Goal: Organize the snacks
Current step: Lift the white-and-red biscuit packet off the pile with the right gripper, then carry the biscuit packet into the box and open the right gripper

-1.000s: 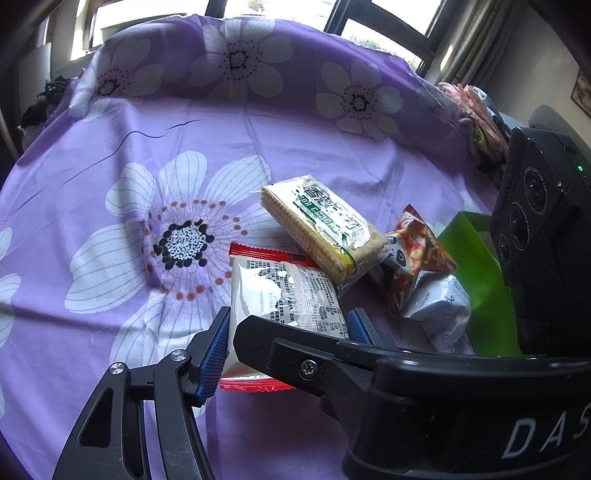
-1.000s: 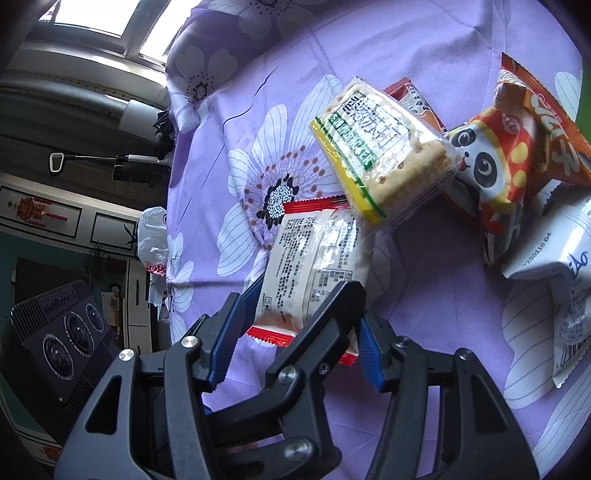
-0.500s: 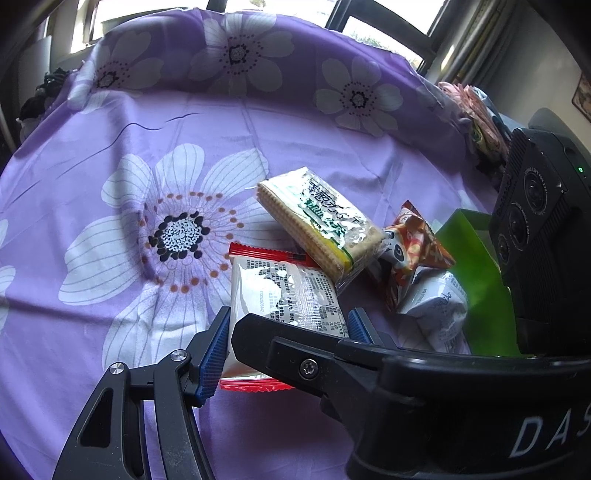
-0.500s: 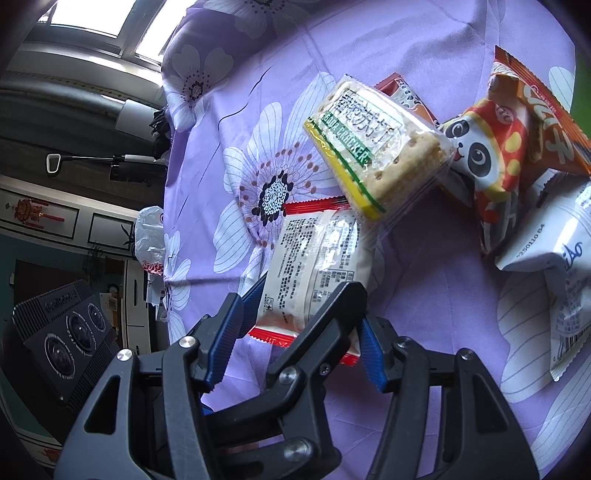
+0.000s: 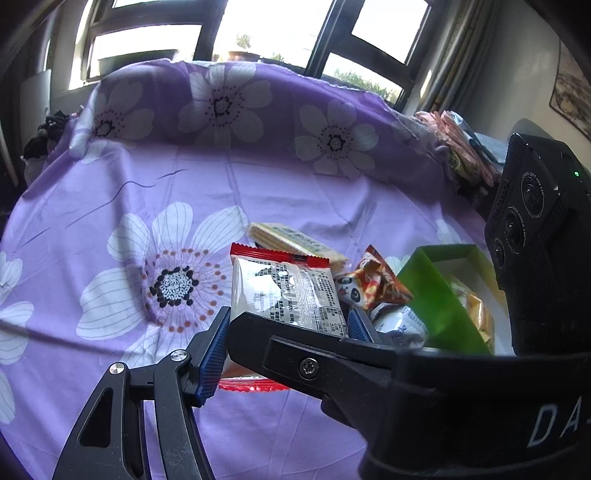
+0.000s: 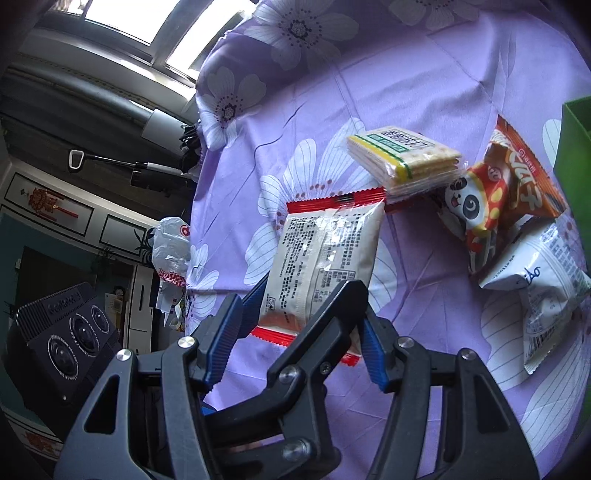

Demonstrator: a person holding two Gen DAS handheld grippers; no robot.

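The right gripper (image 6: 306, 317), jaws clamped on the light, crinkly, slippery white snack packet (image 6: 325, 254), grips its lower sides; left jaws' state is unclear.

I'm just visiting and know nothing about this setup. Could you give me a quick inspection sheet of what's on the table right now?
Surface: purple flowered cloth, a little creased.
Job's things: red-edged packet held up; cracker pack, panda packet and white packet lie close together; green box beside them, with yellow snacks inside.
Clutter: heap of fabric at the far edge; plastic bag beyond the table.
Grippers: left gripper and right gripper both have their pads on the red-edged packet's sides, and their fingers cross.
Cables: nothing seen.
Surroundings: windows behind; a framed picture on the wall.
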